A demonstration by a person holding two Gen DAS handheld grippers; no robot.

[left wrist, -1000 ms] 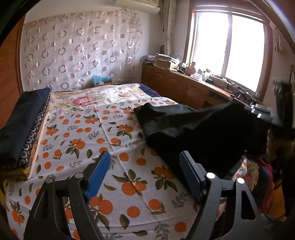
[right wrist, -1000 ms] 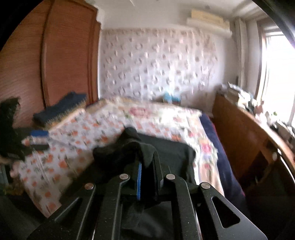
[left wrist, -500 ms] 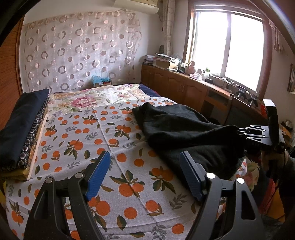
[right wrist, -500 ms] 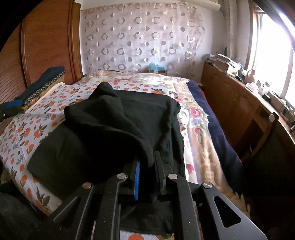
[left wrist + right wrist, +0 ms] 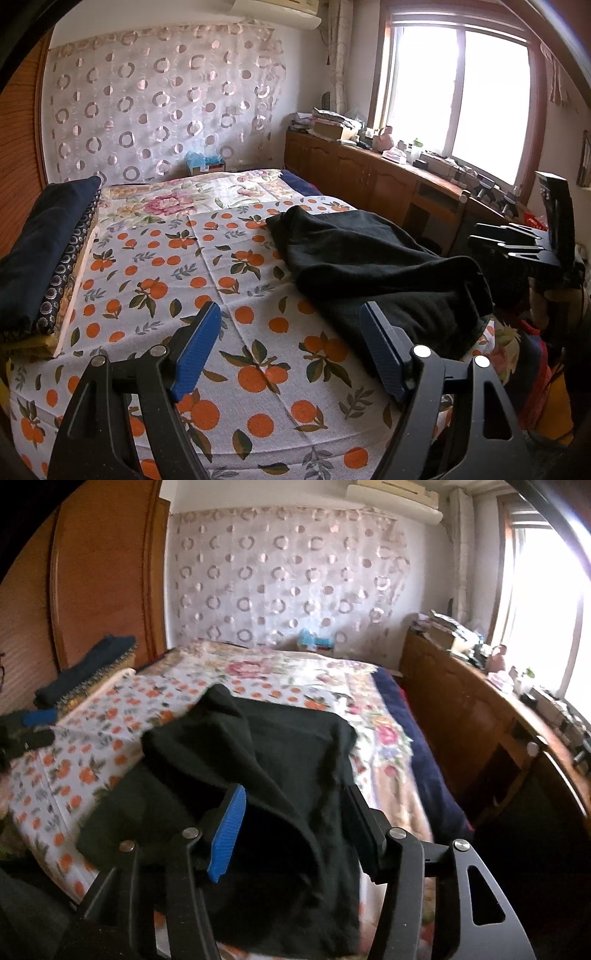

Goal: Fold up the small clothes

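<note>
Jaws just opening, the right gripper [image 5: 291,827] straddles the black garment [image 5: 266,760], lying lengthwise along the bed [image 5: 155,266].

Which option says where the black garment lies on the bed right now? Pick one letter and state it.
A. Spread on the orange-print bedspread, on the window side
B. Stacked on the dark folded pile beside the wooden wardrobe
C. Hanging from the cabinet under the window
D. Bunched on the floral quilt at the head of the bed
A: the black garment lies on the orange-print bedspread, on the side nearer the window, apart from the dark folded pile.
</note>
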